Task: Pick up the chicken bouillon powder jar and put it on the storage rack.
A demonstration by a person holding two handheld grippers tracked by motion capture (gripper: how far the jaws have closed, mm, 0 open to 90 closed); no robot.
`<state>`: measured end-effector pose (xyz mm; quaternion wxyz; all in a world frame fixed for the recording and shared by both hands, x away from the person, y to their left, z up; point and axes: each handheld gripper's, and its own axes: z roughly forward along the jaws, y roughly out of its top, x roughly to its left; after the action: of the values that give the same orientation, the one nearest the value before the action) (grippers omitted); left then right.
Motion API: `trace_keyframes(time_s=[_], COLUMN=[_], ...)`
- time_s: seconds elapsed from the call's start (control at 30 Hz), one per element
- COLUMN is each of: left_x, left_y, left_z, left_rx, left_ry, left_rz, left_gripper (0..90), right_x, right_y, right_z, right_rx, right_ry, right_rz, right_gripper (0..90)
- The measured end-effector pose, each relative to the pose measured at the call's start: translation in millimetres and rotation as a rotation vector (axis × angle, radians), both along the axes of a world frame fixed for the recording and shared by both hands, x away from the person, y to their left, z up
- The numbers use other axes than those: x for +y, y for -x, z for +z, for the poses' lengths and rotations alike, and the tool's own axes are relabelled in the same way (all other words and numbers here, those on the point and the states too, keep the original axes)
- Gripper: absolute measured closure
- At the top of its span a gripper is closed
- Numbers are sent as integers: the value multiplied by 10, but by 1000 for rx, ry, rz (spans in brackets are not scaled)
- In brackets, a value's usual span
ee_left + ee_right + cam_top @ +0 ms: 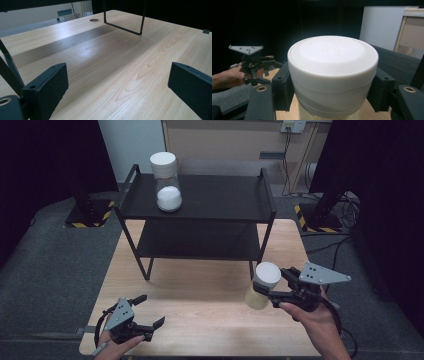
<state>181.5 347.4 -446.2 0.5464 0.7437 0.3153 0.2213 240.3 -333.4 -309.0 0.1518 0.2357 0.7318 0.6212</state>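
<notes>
When the things are counted, two jars are found: a jar with a white lid and pale yellowish contents (261, 287) is held above the right front part of the wooden surface (200, 285), tilted with its lid toward the shelf rack, and a second jar with white contents (166, 181) stands upright on the left of the top shelf of the one black shelf rack (200, 212), which is set at the far end of the surface. Two hand-held grippers are seen, one in each hand.

The right hand-held gripper (280, 285) is clamped on the held jar just below its lid, with one jaw pressed against each side. The left hand-held gripper (148, 311) is released, its jaws spread wide with nothing between them, and it is held low over the near left corner of the surface, well apart from both jars.

From the right gripper view, the lid (333, 62) is shown close up between the jaws, and the left hand-held gripper is seen farther off. From the left gripper view, bare wood grain and the thin black legs of the rack (123, 25) are shown between the open jaws.
</notes>
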Motion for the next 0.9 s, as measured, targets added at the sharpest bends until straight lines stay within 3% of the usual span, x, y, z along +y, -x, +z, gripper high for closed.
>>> trace_keyframes(time_s=[0.47,0.9], left_x=[-22,-16], left_y=[-29,-48], left_z=[-16,-12], left_rx=[13,14], left_ry=[-16,-24], left_rz=[-14,-25], left_gripper=[20,20], right_x=[-12,92], right_y=[-135,-226], right_z=[301,623], right_rx=[-6,-6], right_ry=[-1,-1], right_rz=[30,52], right_gripper=[346,346])
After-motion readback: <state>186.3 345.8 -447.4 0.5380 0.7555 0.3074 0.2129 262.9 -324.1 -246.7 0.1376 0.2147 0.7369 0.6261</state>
